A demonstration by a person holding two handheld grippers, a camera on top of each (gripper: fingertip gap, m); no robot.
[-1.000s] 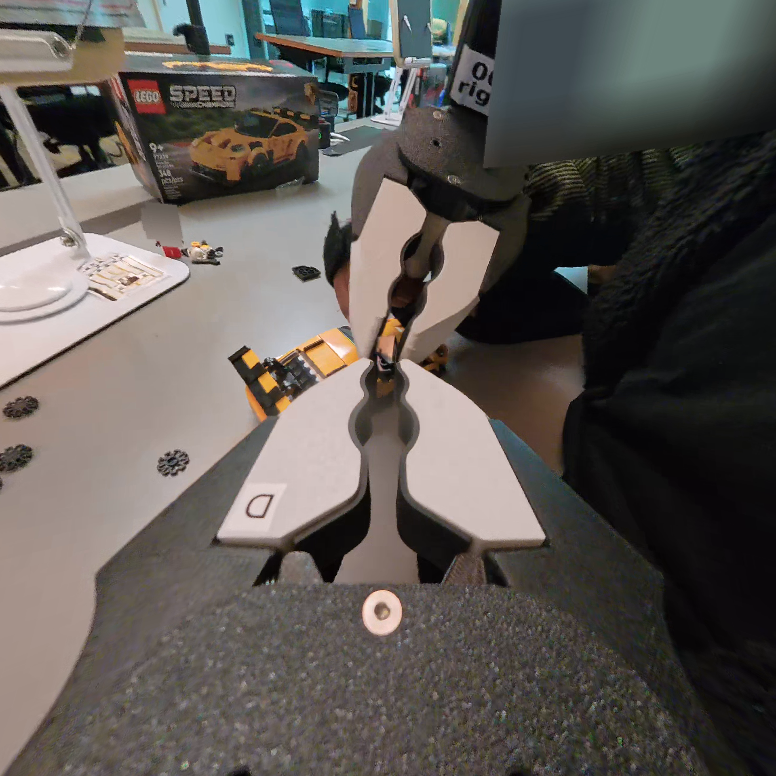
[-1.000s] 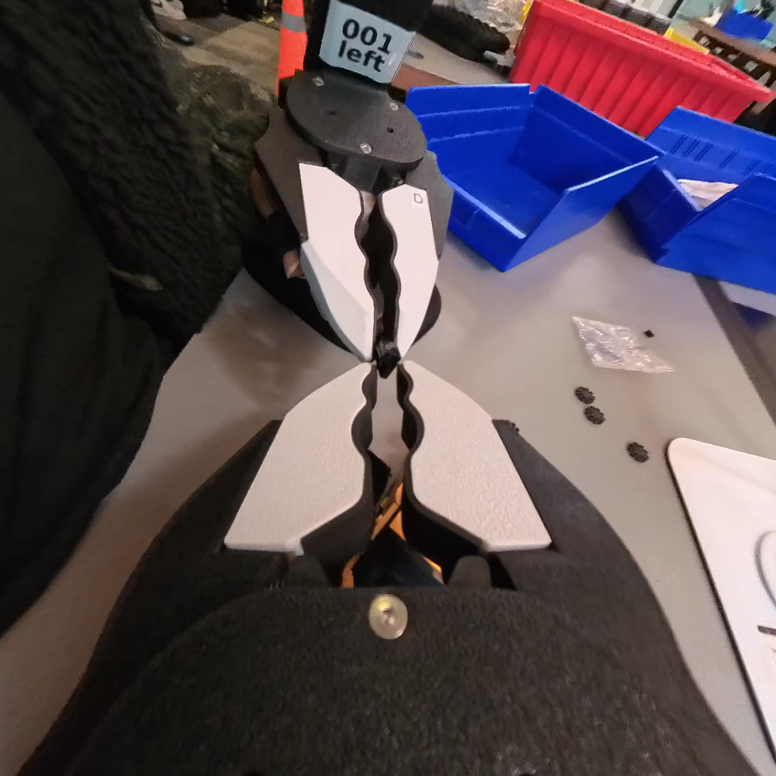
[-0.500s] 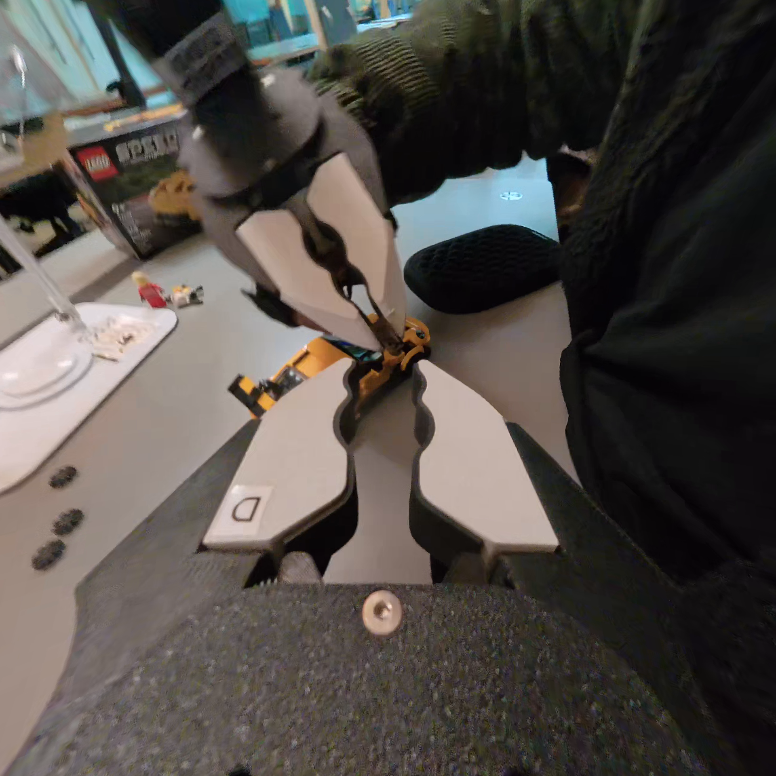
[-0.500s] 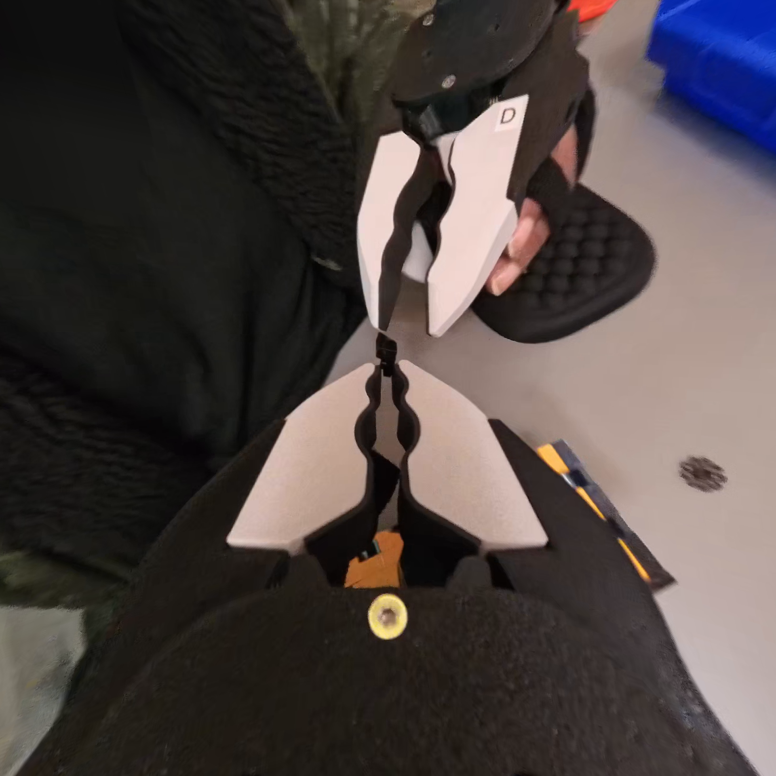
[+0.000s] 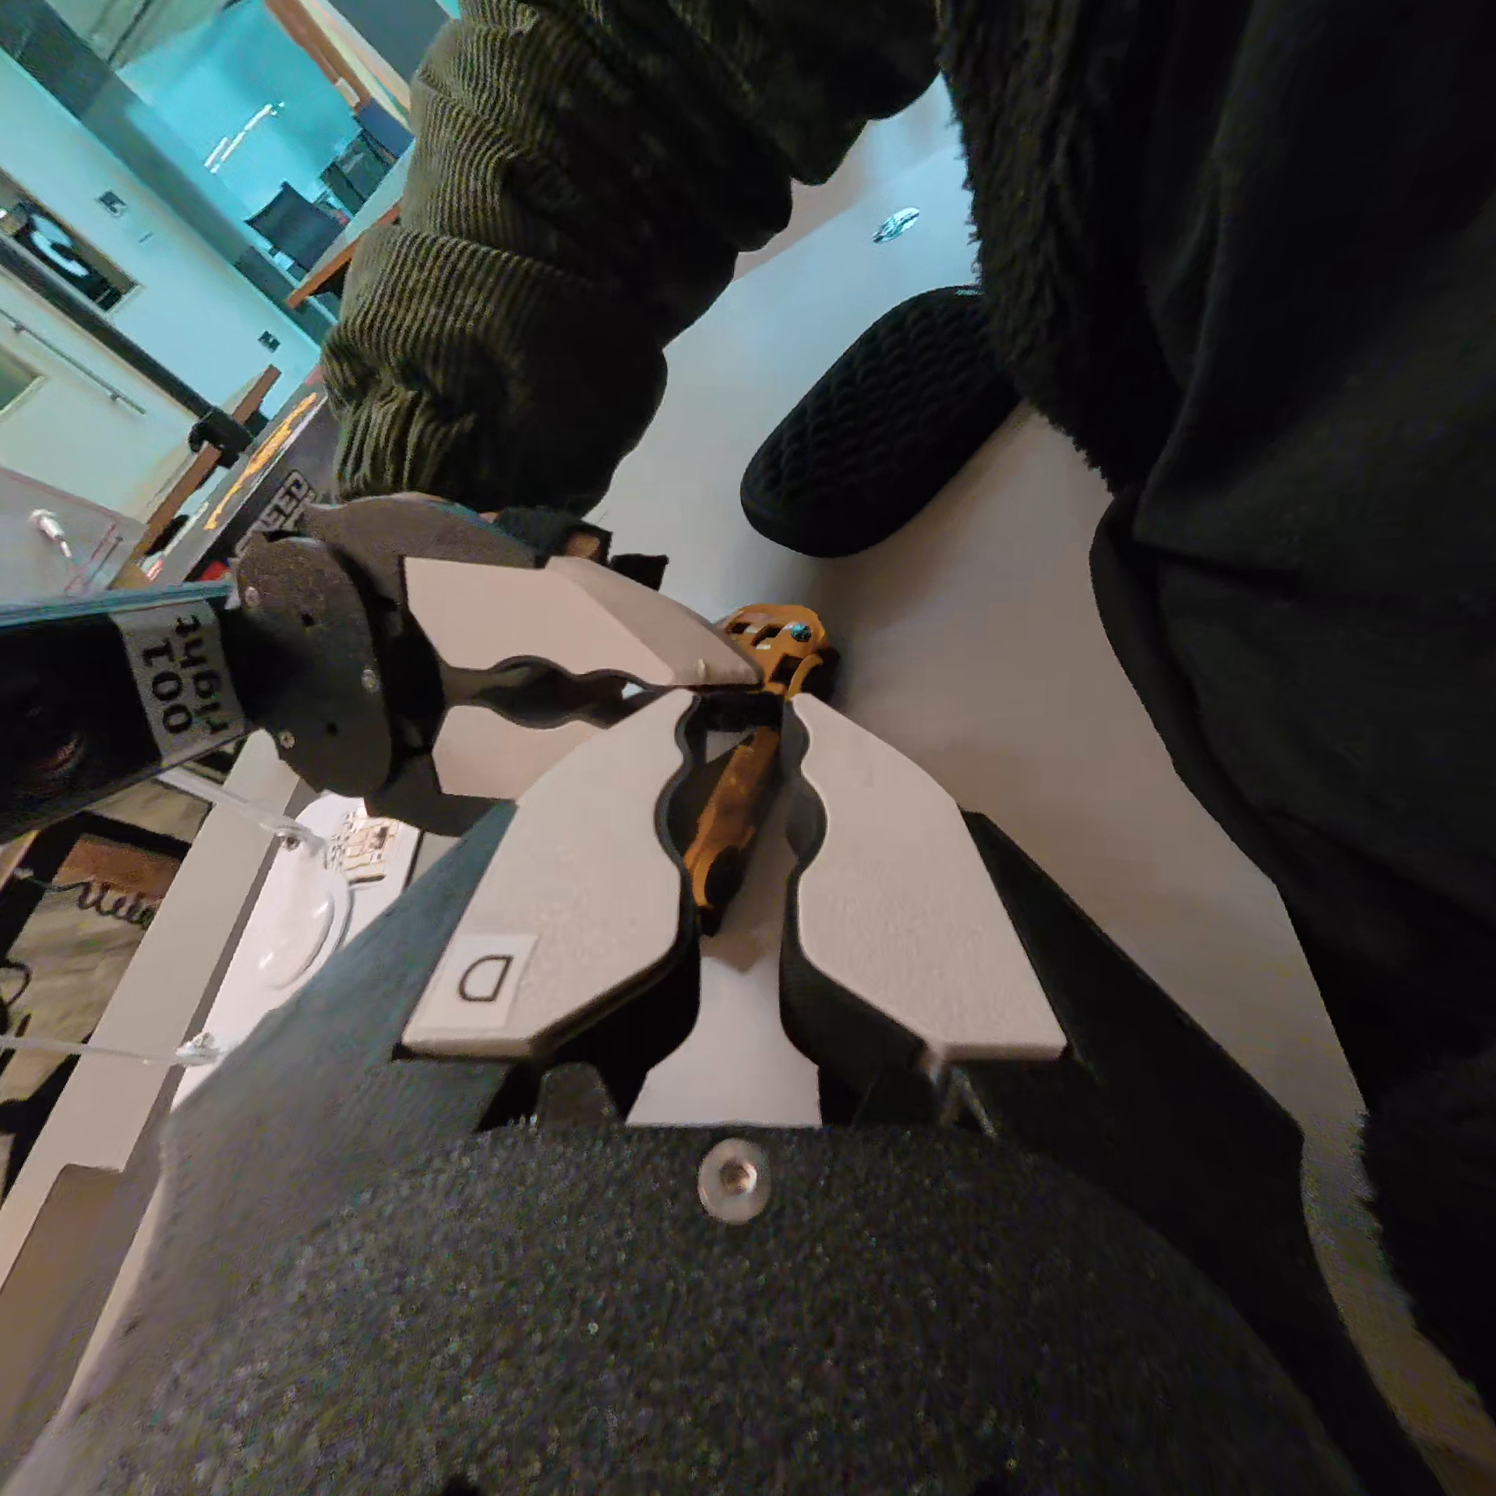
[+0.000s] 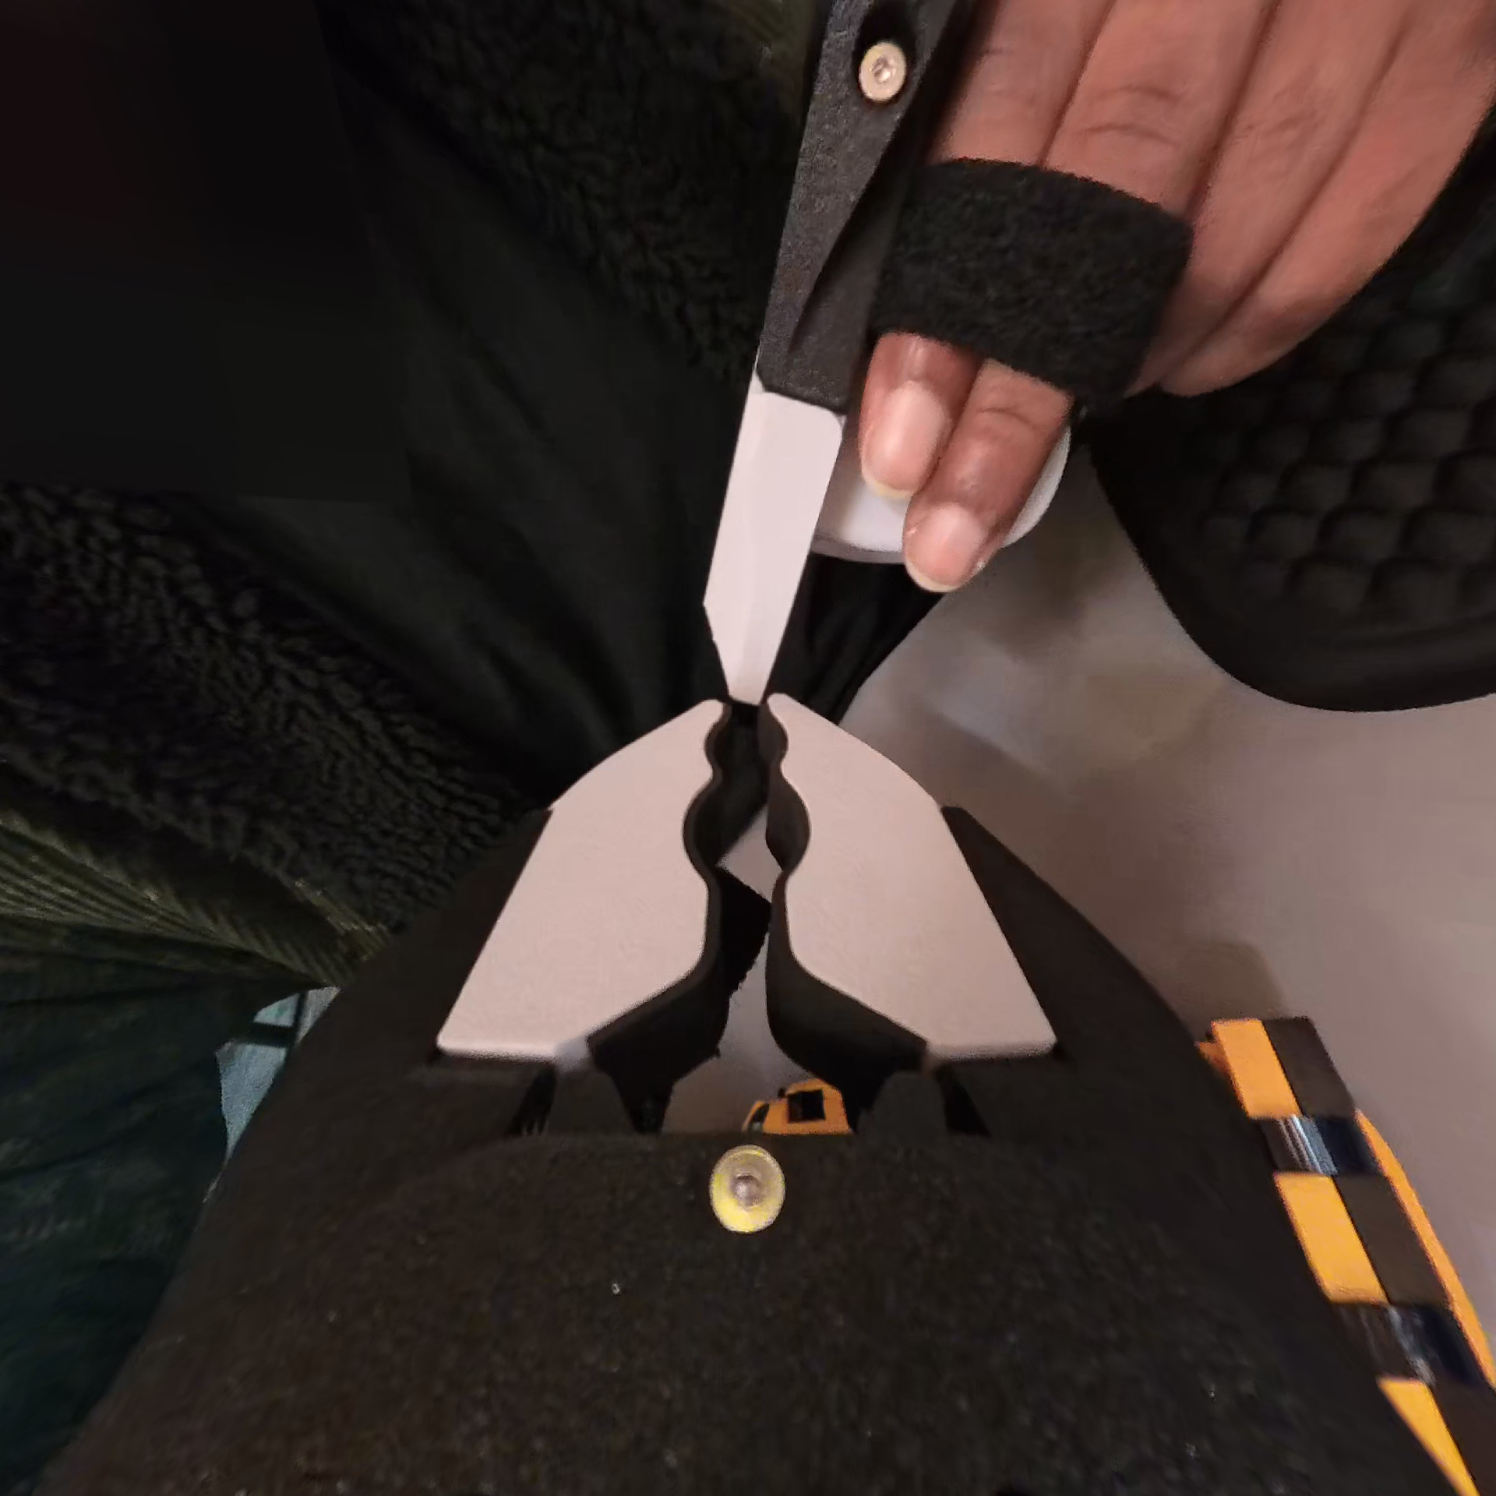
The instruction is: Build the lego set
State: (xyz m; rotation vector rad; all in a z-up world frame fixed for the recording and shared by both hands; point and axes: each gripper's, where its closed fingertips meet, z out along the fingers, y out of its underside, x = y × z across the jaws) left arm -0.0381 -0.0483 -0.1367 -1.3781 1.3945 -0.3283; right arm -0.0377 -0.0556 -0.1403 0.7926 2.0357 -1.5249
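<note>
On the grey table (image 5: 931, 648) the yellow car (image 5: 777, 648) lies beside us. Our left gripper (image 5: 737, 712) straddles it, fingers spread, steadying; our right gripper (image 6: 741, 708) is pinched nearly closed, though whether it grips a piece we cannot tell.

Both grippers have pale grey, wavy-edged fingers on black speckled bodies: the left gripper (image 5: 737, 704) carries a lettered sticker (image 5: 479, 978) and a silver screw (image 5: 731, 1175). The person wears a black fleece (image 5: 1263, 340), a ribbed olive sleeve (image 5: 518, 267) and a black finger strap (image 6: 1028, 275).
</note>
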